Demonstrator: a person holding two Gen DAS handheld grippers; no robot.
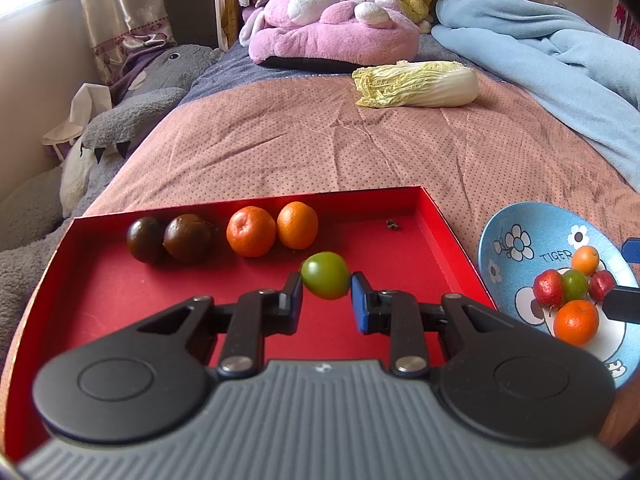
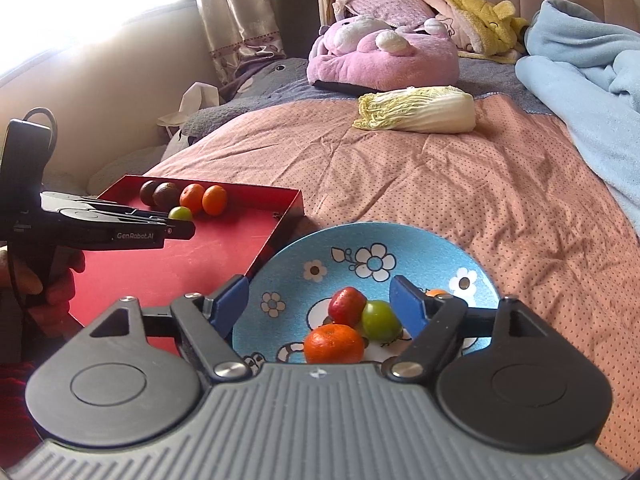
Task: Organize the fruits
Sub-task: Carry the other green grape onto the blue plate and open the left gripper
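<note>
My left gripper [image 1: 326, 285] is shut on a small green fruit [image 1: 325, 275], held just above the floor of the red tray [image 1: 400, 258]. Along the tray's far wall lie two dark brown fruits [image 1: 144, 239] and two oranges [image 1: 251, 231]. In the right wrist view, my right gripper [image 2: 318, 286] stands open over the blue flowered plate [image 2: 360, 240], gripping nothing. Below its fingers the plate holds a red fruit [image 2: 347, 306], a green fruit [image 2: 380, 320] and an orange [image 2: 334, 344]. A second orange [image 2: 436, 292] is mostly hidden behind the right finger.
The tray and plate rest side by side on a pink dotted bedspread [image 2: 480, 200]. A napa cabbage [image 1: 416, 84] lies farther up the bed. Beyond it sit a pink plush [image 1: 332, 28] and a blue blanket [image 1: 540, 52]. A grey plush [image 1: 132, 120] lies along the bed's left edge.
</note>
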